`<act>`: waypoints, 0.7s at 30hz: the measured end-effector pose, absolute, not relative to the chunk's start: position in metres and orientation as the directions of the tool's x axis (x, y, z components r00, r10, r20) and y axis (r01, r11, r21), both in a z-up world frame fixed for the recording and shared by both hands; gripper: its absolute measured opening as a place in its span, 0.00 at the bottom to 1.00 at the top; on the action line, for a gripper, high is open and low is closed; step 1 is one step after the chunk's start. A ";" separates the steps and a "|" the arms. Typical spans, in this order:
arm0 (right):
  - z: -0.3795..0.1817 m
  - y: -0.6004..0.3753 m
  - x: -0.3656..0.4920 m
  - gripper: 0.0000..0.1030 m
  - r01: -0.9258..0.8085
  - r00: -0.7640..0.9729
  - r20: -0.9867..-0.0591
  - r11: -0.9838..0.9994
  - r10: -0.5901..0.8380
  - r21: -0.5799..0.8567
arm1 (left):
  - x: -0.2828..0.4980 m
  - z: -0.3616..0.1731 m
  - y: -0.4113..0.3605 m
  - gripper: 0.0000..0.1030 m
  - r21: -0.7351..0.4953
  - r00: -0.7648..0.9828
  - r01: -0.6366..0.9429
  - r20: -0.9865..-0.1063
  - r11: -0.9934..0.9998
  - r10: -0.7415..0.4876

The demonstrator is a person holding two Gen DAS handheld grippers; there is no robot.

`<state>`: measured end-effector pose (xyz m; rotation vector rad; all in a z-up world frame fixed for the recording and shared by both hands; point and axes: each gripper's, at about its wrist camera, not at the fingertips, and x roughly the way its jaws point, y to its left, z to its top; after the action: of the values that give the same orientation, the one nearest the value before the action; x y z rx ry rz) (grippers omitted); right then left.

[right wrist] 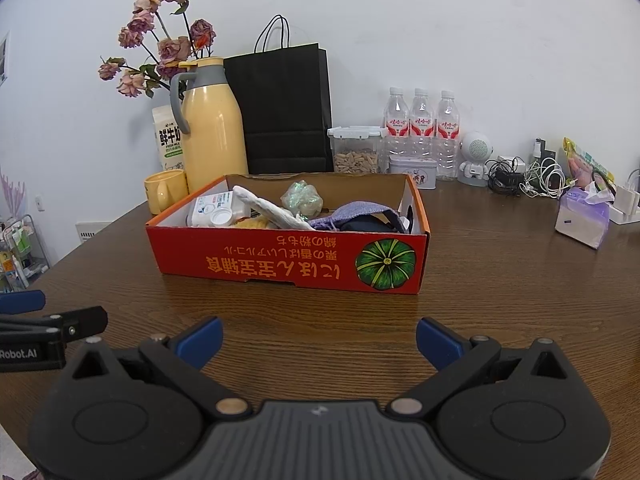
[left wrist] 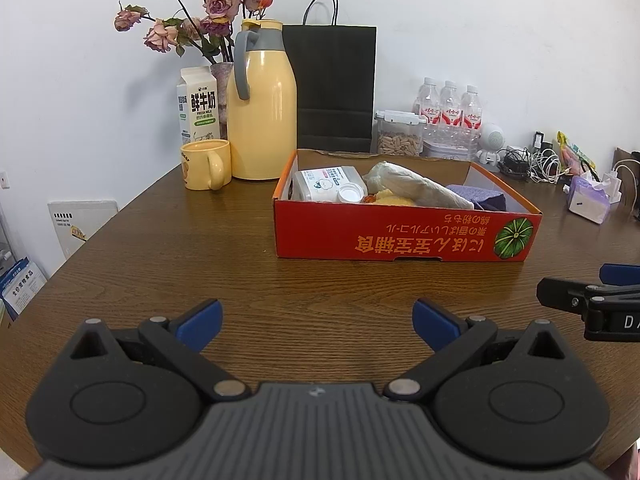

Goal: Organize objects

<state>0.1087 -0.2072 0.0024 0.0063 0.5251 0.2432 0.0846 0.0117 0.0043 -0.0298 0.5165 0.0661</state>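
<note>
Nearest the cameras, the left gripper [left wrist: 317,322] and the right gripper [right wrist: 319,340] are held side by side low over the bare wooden desk [left wrist: 200,248], both released, with the blue pads spread wide and nothing between them.

Just beyond them, the red cardboard box [right wrist: 288,258] is set on the desk, its long printed wall turned toward the grippers. The things to be organized are found inside it. A white plastic bottle [right wrist: 214,208] is laid on its side at the left end, its cap pointing forward; it is judged light, rigid and smooth, so it is best taken across the body rather than at the cap. A long white wrapped roll [right wrist: 272,210] is propped slantwise across the middle and is judged soft and light; a hold near its middle is advised. A crumpled greenish bundle [right wrist: 302,200] behind it looks very light and compressible. At the right end, a purple cloth [right wrist: 356,214] is draped over a dark item and is expected to sag when lifted.

Farther back, a yellow mug [right wrist: 164,190], a yellow thermos [right wrist: 212,136], a black paper bag [right wrist: 284,112] and water bottles [right wrist: 420,128] are ranged near the wall.
</note>
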 end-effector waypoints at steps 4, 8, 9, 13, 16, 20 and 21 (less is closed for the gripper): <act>0.002 -0.207 0.109 1.00 -0.229 0.837 -0.496 0.971 0.232 0.068 | 0.085 0.004 0.012 1.00 -0.012 0.868 -0.069 -0.494 0.998 0.054; 0.002 -0.207 0.109 1.00 -0.229 0.837 -0.496 0.971 0.232 0.069 | 0.085 0.004 0.012 1.00 -0.012 0.867 -0.070 -0.495 0.998 0.055; 0.002 -0.207 0.109 1.00 -0.229 0.837 -0.496 0.971 0.232 0.068 | 0.085 0.004 0.012 1.00 -0.012 0.867 -0.070 -0.495 0.997 0.055; 0.002 -0.207 0.109 1.00 -0.229 0.837 -0.496 0.971 0.232 0.068 | 0.085 0.004 0.012 1.00 -0.011 0.867 -0.070 -0.495 0.997 0.055; 0.002 -0.207 0.109 1.00 -0.229 0.837 -0.496 0.971 0.232 0.068 | 0.084 0.003 0.012 1.00 -0.012 0.867 -0.070 -0.496 0.997 0.055; 0.002 -0.208 0.108 1.00 -0.229 0.836 -0.497 0.971 0.232 0.068 | 0.084 0.002 0.012 1.00 -0.013 0.866 -0.073 -0.497 0.997 0.057; 0.002 -0.208 0.108 1.00 -0.229 0.836 -0.497 0.971 0.232 0.068 | 0.084 0.001 0.012 1.00 -0.013 0.866 -0.074 -0.497 0.997 0.058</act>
<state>0.1085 -0.2078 0.0018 0.0059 0.5266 0.2439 0.0841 0.0118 0.0013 -0.0316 0.5197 0.0687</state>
